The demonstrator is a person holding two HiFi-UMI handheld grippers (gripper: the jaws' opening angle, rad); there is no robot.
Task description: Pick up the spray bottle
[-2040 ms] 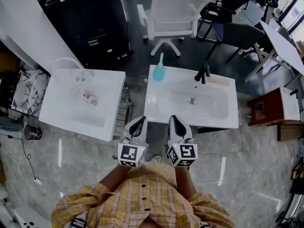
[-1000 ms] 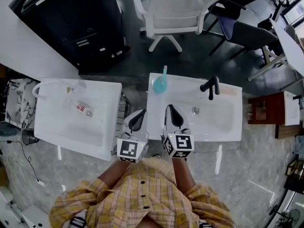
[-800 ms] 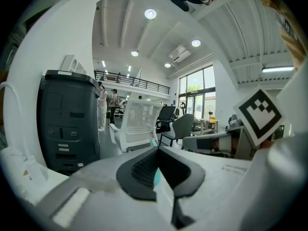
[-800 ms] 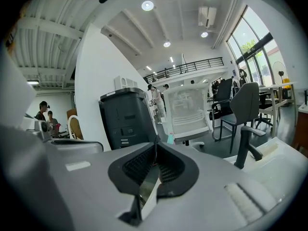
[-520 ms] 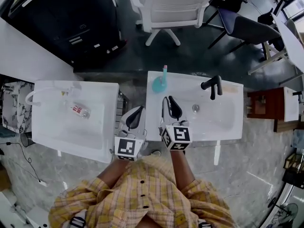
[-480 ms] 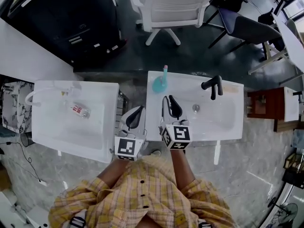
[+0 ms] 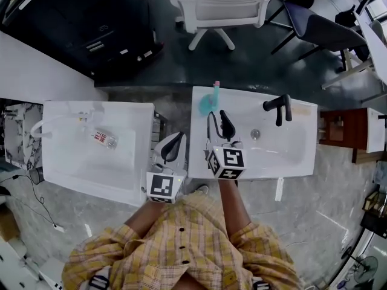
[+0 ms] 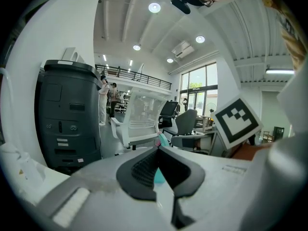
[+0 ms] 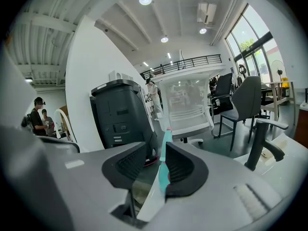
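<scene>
Approach to the spray bottle (image 7: 208, 103), which stands upright on the far-left corner of the right-hand sink (image 7: 242, 98), well clear of the faucet (image 7: 279, 106). Its long axis is vertical, with the teal body below and the pink head on top. Your right gripper (image 7: 218, 124) is over the left part of that sink, pointing toward its far edge with the bottle almost dead ahead. In the right gripper view the teal body shows in the gap between the jaws, close to the right-hand one. The jaws have just been opening and now stand apart. Nothing is between the pads yet, since the bottle is near but beyond the tips. Your left gripper (image 7: 172, 148) hangs over the space between the two sinks with its jaws together and empty, farther from the bottle and off to its side. The right hand is therefore the nearer one. The jaws part sideways, so they suit an upright body. The reach likely needs a short advance toward the far-left corner, nudged a little so the body sits centred before you close.
</scene>
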